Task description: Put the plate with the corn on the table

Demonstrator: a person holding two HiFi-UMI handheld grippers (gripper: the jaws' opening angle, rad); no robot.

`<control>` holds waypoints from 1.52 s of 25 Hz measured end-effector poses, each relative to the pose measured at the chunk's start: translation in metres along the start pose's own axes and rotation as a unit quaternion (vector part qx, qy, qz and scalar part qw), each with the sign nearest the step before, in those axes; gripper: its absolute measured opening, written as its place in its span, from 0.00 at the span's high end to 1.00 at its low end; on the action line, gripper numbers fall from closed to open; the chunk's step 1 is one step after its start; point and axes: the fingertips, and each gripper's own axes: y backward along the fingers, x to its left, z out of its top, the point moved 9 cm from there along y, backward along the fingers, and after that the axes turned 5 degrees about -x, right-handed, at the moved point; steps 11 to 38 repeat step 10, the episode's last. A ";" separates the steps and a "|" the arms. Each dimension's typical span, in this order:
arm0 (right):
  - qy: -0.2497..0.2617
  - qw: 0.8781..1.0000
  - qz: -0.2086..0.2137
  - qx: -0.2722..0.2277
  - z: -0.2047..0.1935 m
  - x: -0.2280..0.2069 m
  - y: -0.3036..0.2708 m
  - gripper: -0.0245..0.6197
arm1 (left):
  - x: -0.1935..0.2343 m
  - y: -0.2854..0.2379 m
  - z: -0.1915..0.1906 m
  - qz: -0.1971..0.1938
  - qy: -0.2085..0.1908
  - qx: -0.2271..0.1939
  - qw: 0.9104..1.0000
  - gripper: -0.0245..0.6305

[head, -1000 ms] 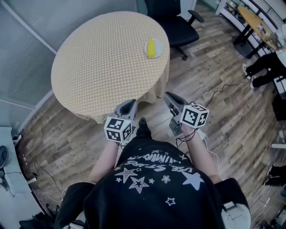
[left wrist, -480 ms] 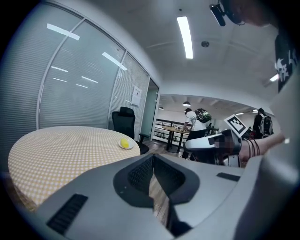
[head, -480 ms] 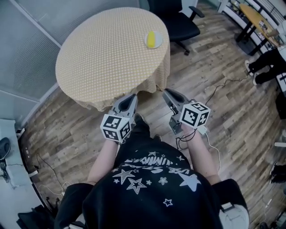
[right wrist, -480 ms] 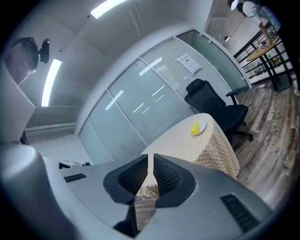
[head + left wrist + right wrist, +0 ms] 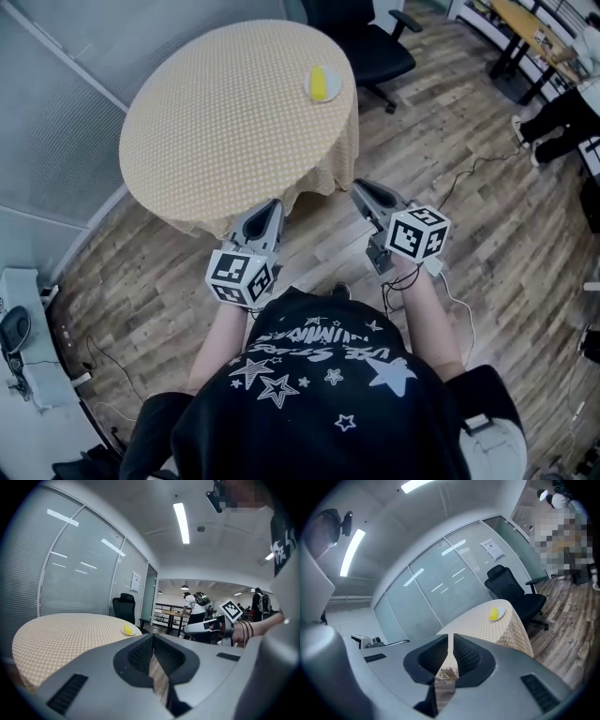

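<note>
A small white plate with a yellow corn cob (image 5: 322,84) sits on the round table (image 5: 216,131), which has a yellow checked cloth, near its far right edge. The same plate (image 5: 127,630) shows in the left gripper view, and the plate (image 5: 496,614) in the right gripper view too. My left gripper (image 5: 269,208) hangs over the floor just off the table's near edge, shut and empty. My right gripper (image 5: 364,189) is to its right, beside the hanging cloth, its jaws drawn together to a thin slit with nothing between them. Both are far from the plate.
A black office chair (image 5: 370,47) stands behind the table on the right. Cables (image 5: 459,187) trail over the wooden floor at right. A person (image 5: 562,108) and a desk (image 5: 525,28) are at the far right. A glass partition (image 5: 56,56) runs along the left.
The whole view has shifted a little and the table sits slightly higher in the picture. The right gripper has drifted a bit to the right. The plate has stayed where it was.
</note>
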 end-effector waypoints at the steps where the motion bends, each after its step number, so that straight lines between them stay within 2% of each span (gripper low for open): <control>1: 0.001 1.000 -0.003 -0.003 0.000 0.004 -0.002 0.88 | 0.004 0.006 0.001 0.000 0.000 0.000 1.000 0.95; 5: -0.002 1.000 -0.016 -0.004 -0.009 0.026 -0.018 0.88 | 0.027 0.037 0.004 0.007 -0.011 0.004 1.000 0.95; 10: 0.002 1.000 -0.031 0.003 -0.023 0.048 -0.048 0.88 | 0.071 0.080 0.000 0.031 0.002 0.016 0.999 0.95; 38: 0.002 1.000 -0.031 0.003 -0.023 0.048 -0.048 0.88 | 0.071 0.080 0.000 0.031 0.002 0.016 0.999 0.95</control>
